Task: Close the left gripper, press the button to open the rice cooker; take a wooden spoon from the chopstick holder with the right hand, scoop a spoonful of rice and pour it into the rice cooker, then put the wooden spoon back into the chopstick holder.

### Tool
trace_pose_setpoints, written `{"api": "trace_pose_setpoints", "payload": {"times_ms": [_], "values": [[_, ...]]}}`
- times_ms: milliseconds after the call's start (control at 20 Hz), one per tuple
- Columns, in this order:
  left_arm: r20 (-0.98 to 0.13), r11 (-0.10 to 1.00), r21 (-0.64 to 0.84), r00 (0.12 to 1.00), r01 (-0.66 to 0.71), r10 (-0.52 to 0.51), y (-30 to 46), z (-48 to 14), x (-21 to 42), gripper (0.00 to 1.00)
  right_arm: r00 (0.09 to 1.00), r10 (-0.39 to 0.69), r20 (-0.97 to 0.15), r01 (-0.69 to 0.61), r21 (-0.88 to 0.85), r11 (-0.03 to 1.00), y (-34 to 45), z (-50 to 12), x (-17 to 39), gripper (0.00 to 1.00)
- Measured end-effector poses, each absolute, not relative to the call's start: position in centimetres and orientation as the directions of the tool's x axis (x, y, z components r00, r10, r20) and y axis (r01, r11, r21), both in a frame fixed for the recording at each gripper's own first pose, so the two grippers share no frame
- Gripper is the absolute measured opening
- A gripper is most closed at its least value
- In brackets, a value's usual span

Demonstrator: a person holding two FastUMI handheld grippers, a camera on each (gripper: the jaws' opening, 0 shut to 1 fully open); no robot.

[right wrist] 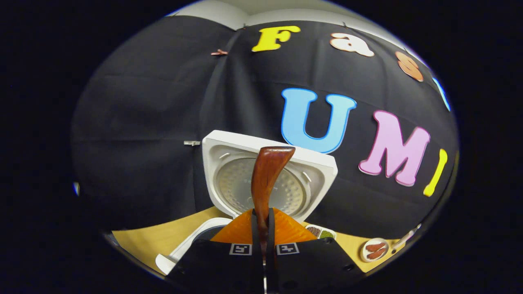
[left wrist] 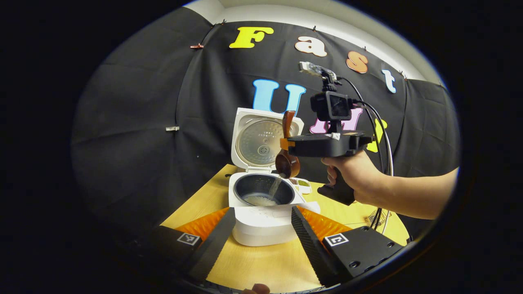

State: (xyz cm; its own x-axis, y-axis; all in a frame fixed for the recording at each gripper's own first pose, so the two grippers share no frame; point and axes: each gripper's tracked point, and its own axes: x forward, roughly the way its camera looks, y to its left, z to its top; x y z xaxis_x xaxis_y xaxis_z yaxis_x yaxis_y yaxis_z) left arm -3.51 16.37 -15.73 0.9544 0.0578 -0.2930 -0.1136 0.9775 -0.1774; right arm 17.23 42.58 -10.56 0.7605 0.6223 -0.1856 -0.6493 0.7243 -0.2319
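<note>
Left gripper (left wrist: 261,232), bottom centre of the left gripper view: its two fingers (left wrist: 214,241) stand spread apart with nothing between them, framing the front of the white rice cooker (left wrist: 261,222) on the wooden table (left wrist: 265,265). Rice cooker, centre of frame: lid (left wrist: 261,141) raised upright behind the dark inner pot (left wrist: 263,190), with a small heap of rice (left wrist: 260,200) on the pot's bottom. Right gripper (left wrist: 286,143), right of centre and above the pot: held by a hand (left wrist: 355,175) entering from the right edge, with a camera (left wrist: 331,105) mounted on top. Its fingers are clenched on the handle of the wooden spoon (left wrist: 287,161), whose bowl hangs tipped over the pot's right rim while a thin stream of rice falls into the pot. Behind the cooker, a small divided dish (left wrist: 301,184) of grains lies on the table

Right gripper view, bottom centre: the right gripper (right wrist: 264,245) grasps the wooden spoon (right wrist: 265,179), its handle rising upright in front of the open lid (right wrist: 245,163). Lower right: the divided dish (right wrist: 320,232) and, nearer the edge, a small round plate (right wrist: 374,250), both on the table (right wrist: 163,237)
</note>
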Motion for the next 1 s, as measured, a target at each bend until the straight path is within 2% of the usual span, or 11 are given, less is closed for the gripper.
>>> {"api": "trace_pose_setpoints", "payload": {"times_ms": [250,400,700,1000], "values": [[-0.288,0.977,-0.182,0.956,-0.111,0.055,16.3,-15.8,-3.5,0.95,0.714,0.675,-0.184,-0.674,-0.444,0.591,44.5,-10.9,14.7,0.07],[-0.288,0.977,-0.179,0.956,-0.113,0.058,16.4,-15.7,-3.6,0.95,0.698,0.688,-0.199,-0.692,-0.435,0.577,44.7,-11.5,14.6,0.07],[-0.289,0.976,-0.182,0.955,-0.119,0.063,16.2,-15.6,-3.6,0.95,0.706,0.673,-0.22,-0.7,-0.074,0.711,43.7,-10.9,15.7,0.07],[-0.279,0.98,-0.165,0.958,-0.11,0.06,15.5,-15.4,-4.2,0.95,0.727,0.649,-0.224,-0.559,0.355,0.749,40.6,-10.2,17.1,0.07]]}}
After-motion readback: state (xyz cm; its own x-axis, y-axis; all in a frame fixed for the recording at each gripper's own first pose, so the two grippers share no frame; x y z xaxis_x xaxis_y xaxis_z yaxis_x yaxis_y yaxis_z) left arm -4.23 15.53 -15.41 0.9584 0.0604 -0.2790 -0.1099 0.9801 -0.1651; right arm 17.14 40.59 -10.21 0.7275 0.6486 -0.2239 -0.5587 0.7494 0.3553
